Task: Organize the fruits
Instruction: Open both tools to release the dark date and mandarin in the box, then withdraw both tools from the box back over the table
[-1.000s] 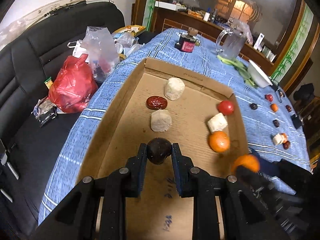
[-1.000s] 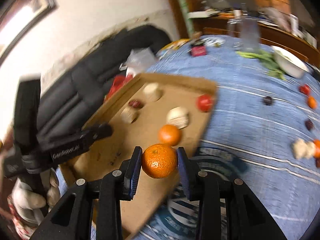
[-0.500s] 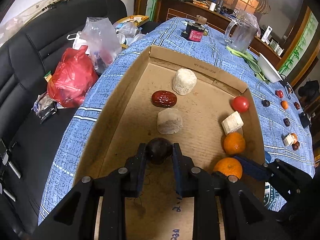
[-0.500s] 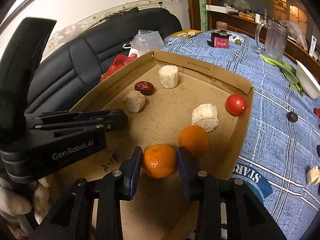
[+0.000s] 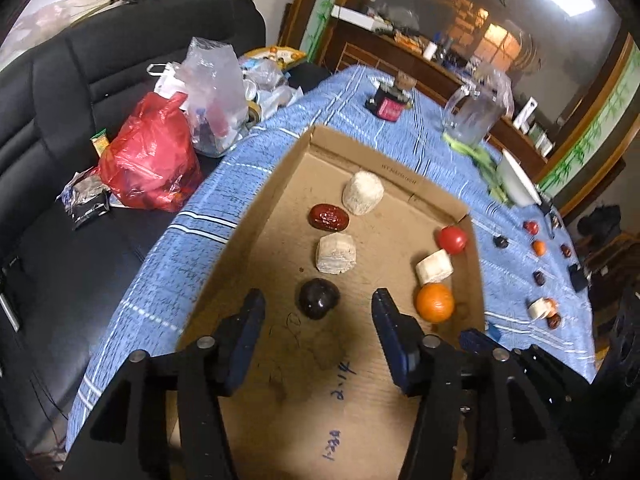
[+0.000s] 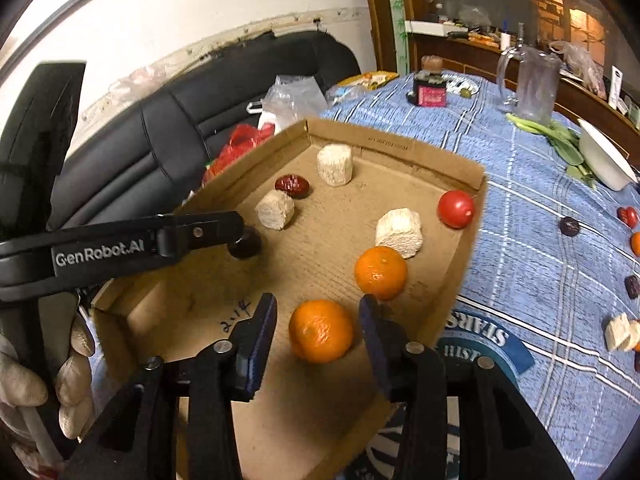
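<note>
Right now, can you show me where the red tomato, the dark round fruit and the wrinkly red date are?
red tomato (image 6: 455, 208): right wrist view, middle of its shiny skin.
dark round fruit (image 5: 318, 298): left wrist view, its top face.
wrinkly red date (image 5: 329, 217): left wrist view, centre of its wrinkled side.

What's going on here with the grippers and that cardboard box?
A person with a gripper in each hand is sorting fruit into a cardboard box on a blue-clothed table. The left gripper has just opened around a dark round fruit, which sits on the box floor. The right gripper has just opened around an orange, also set down. More fruit waits on the table.
</note>
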